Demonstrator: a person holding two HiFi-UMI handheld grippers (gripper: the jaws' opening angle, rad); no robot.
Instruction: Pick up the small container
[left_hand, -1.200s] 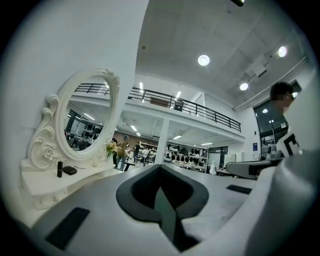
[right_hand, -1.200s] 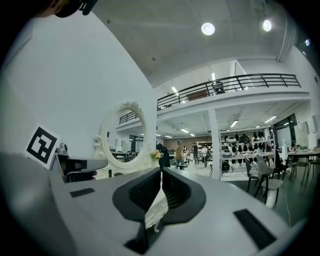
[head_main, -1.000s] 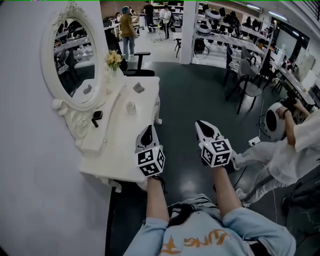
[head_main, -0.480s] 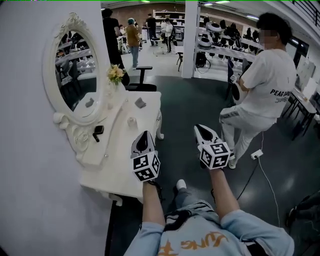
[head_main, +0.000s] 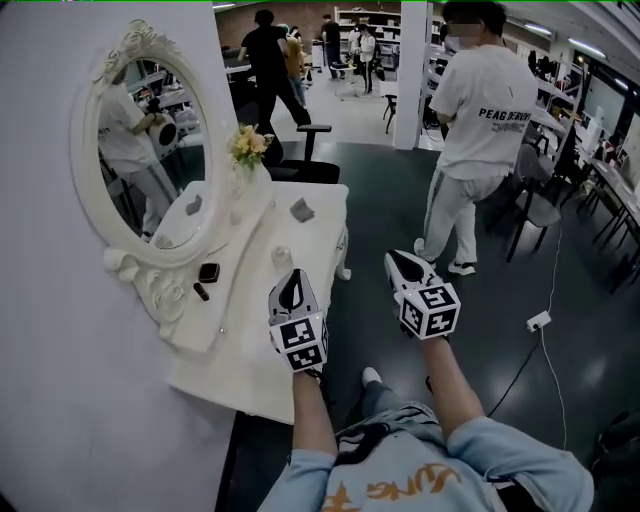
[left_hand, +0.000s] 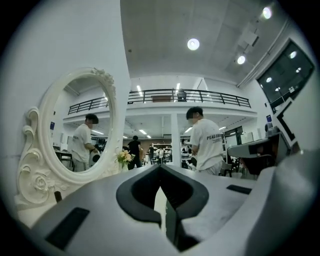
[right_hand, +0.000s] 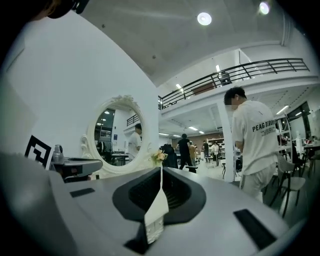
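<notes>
The small container (head_main: 281, 257), a pale little jar, stands on the white dressing table (head_main: 235, 370) near its right edge. My left gripper (head_main: 290, 276) hovers over the table just short of the jar, pointing at it, its jaws shut on nothing. In the left gripper view the left gripper (left_hand: 161, 172) blocks the jar from sight. My right gripper (head_main: 395, 259) hangs over the dark floor to the right of the table, shut and empty. The right gripper view shows the right gripper (right_hand: 161, 172) pointing toward the mirror and the room beyond.
An oval mirror (head_main: 140, 160) backs the table, with a flower vase (head_main: 249, 150), a grey folded object (head_main: 301, 209) and small black items (head_main: 208, 272). A person in a white T-shirt (head_main: 480, 110) stands on the floor at right. A black chair (head_main: 310, 165) is behind the table.
The view has swung, so the table sits further right and nearer. The person in white has walked from the right toward the back. Both grippers keep much the same pose, still shut.
</notes>
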